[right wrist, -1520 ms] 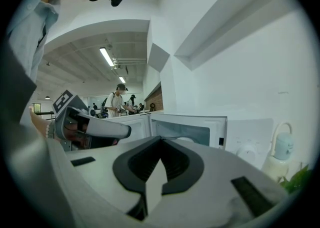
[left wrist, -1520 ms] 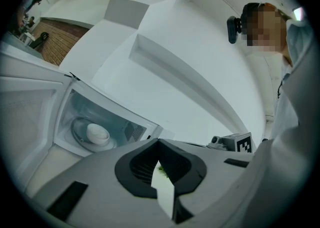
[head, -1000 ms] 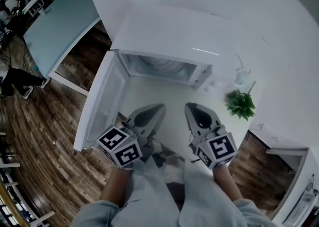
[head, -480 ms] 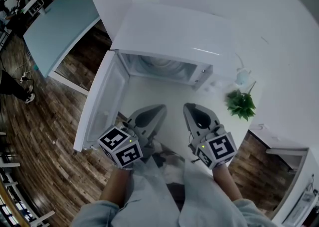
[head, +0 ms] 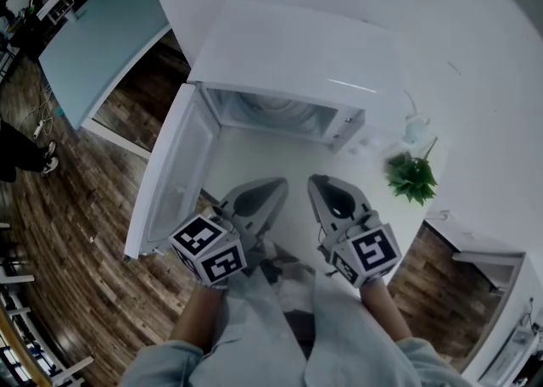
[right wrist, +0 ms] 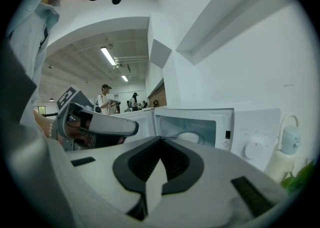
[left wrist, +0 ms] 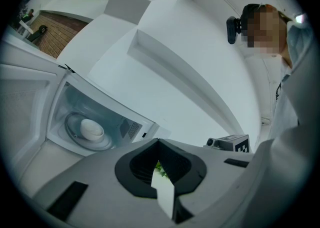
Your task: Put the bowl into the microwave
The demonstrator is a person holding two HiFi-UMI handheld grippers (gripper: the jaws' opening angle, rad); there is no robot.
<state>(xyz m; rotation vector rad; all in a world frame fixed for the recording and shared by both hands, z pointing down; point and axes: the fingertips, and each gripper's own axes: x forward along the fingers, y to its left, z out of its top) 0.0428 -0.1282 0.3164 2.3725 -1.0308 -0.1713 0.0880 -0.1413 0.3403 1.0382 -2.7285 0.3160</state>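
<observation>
A white bowl (left wrist: 91,129) sits on the glass turntable inside the open white microwave (head: 297,63); the right gripper view also shows the bowl (right wrist: 189,137) through the opening. The microwave door (head: 174,177) is swung wide to the left. Both grippers hover side by side in front of the opening, over the pale counter (head: 254,152). My left gripper (head: 273,183) is shut with nothing in it, and so is my right gripper (head: 316,182). In their own views the left gripper (left wrist: 159,142) and right gripper (right wrist: 160,139) show closed jaws pointing toward the microwave.
A small green plant (head: 410,177) and a pale bottle (head: 413,129) stand to the right of the microwave. A white wall is behind. A light-blue table (head: 102,46) stands at the far left over the wooden floor. People stand far off in the room (right wrist: 105,99).
Both grippers have drifted slightly, the right one a little to the left toward the other. Their jaws stay shut. The bowl has not moved.
</observation>
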